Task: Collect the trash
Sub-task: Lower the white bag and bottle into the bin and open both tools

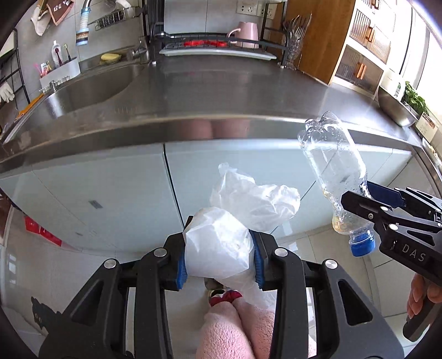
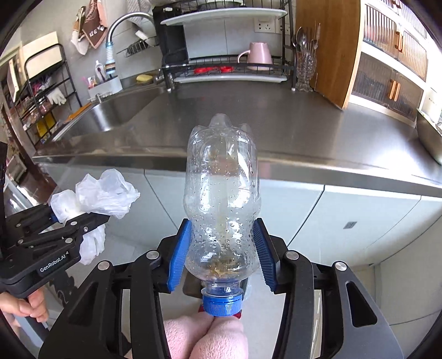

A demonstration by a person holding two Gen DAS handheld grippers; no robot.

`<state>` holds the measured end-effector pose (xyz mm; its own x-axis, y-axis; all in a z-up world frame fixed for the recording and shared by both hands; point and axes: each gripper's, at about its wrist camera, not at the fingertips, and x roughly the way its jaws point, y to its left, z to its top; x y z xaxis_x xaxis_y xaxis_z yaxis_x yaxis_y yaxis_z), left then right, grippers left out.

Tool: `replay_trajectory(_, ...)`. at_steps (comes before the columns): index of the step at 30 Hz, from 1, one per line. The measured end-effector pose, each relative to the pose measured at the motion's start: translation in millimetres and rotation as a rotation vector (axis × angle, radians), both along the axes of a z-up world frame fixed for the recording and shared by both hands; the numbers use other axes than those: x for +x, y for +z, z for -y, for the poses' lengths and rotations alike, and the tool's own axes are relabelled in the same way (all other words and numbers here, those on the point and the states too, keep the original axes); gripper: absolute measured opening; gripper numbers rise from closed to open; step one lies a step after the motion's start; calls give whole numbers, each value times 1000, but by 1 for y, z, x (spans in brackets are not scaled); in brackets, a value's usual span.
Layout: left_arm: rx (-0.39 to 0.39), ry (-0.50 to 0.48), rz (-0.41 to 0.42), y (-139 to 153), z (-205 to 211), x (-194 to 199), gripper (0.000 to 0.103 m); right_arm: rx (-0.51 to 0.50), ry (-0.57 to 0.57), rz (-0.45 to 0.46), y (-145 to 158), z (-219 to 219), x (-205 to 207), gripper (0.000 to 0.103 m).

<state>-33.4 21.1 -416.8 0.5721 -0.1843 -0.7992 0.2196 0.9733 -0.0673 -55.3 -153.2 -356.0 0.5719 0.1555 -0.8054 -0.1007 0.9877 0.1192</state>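
Left wrist view: left hand-held gripper (image 1: 219, 258) clamped partway closed on crumpled white plastic bag (image 1: 221, 248), blue pads (image 1: 181, 263) pressing both sides, bag bulging up past the tips. Held off the steel table (image 1: 221, 99), in front of pale cabinet doors (image 1: 110, 193). At right, right hand-held gripper (image 1: 359, 204) seen side-on w/ clear bottle (image 1: 335, 165) in it, blue cap (image 1: 362, 245) pointing down, bottle base up near table edge. Fingers (image 1: 414, 298) on its handle, lower right. Pink fuzzy slippers (image 1: 234, 328) on floor below. Sink (image 1: 91, 85) at left, pink mug (image 1: 247, 34) on dish rack at back.

Right wrist view: bottle (image 2: 222, 210) head-on, upside down, between right hand-held gripper (image 2: 222, 248) pads; pads touching the bottle's lower body, jaws abt half open. Droplets inside and brownish residue near the neck, unclear in the other view. Cap (image 2: 222, 303) lowest. Left hand-held gripper (image 2: 77, 218) at left w/ bag (image 2: 105, 193), printed "GenRobot.AI"; hand (image 2: 25, 306) on its grip. Faucet (image 2: 124, 24) and wire shelf rack (image 2: 47, 91) showing here only.
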Motion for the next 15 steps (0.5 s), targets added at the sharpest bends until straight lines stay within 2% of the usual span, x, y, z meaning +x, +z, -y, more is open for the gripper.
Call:
replay_trajectory(7, 37, -3, -94, -81, 3, 7, 34, 44, -4, -140, -81, -8, -1, 44)
replay_trajectory(9, 38, -4, -128, -104, 3, 12, 34, 42, -8, -168, -101, -8, -1, 40)
replay_trajectory(10, 36, -3, -143, -115, 3, 15, 34, 40, -11, -181, -111, -8, -1, 37)
replay_trajectory(11, 29, -3, -159, -126, 3, 17, 34, 42, -12, -196, -120, -7, 0, 2)
replay_trajectory(15, 16, 2, -219, -174, 7, 30, 34, 41, -21, -263, -162, -7, 9, 1)
